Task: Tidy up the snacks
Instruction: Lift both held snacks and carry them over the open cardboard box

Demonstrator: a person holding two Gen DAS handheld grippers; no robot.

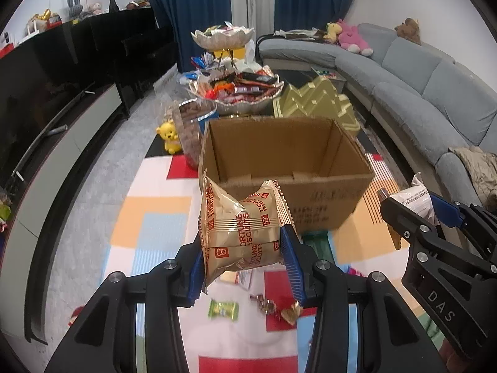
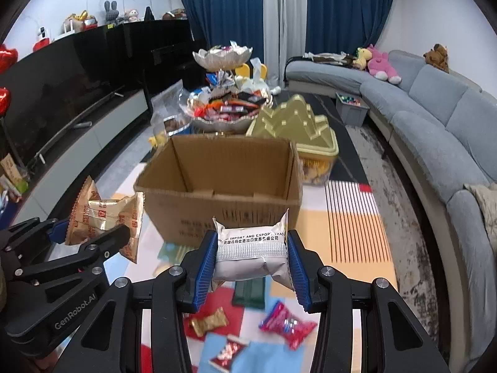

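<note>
Two pink candies [image 2: 287,326] only in right view, green candy [image 1: 223,309] only in left

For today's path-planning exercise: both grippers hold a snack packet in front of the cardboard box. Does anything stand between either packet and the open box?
Nothing visible does. The gold biscuit packet in the left gripper and the silver packet in the right gripper both face the cardboard box, whose top is open. Only its near wall lies ahead.
</note>
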